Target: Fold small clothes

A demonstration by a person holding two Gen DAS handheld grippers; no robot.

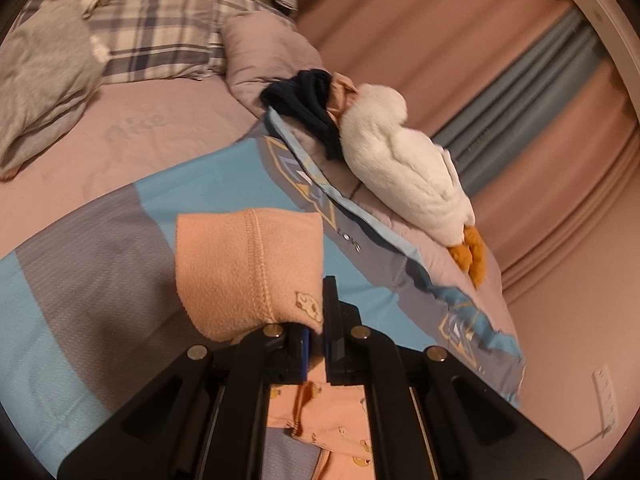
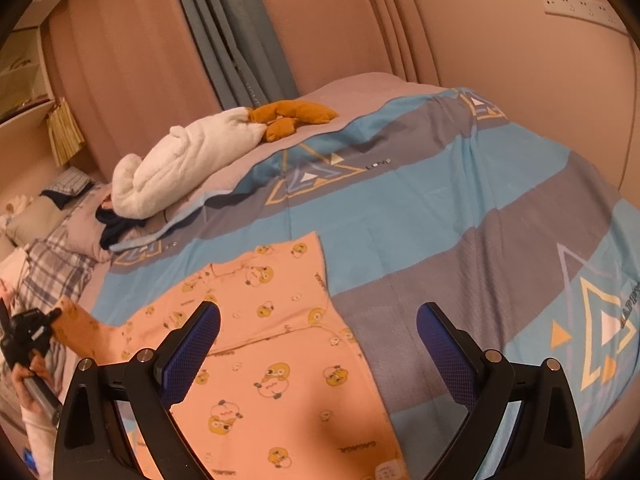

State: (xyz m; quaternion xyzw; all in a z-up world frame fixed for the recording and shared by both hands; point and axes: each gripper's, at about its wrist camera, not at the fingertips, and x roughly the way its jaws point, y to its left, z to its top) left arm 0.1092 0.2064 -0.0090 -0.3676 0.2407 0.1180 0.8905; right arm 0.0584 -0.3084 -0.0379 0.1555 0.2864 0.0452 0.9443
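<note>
On the far left of the right wrist view, the left tongs [image 2: 56,314] are clamped on the sleeve cuff [image 1: 248,276] of the peach cotton baby garment printed with yellow cartoon chicks [image 2: 272,360], lifting that sleeve off the blue-and-grey striped duvet [image 2: 440,208]; the garment's body lies flat on the duvet, on the near side of the white plush duck with orange feet [image 2: 188,160]. To fold well, I judge the cuff should be carried across the chest towards the opposite edge and laid down flat, keeping the fabric taut so no crease forms. To the right, the right tongs [image 2: 318,332] hover wide apart above the garment's middle, holding nothing, well placed to pin the body. No basket, box or other container is visible.
</note>
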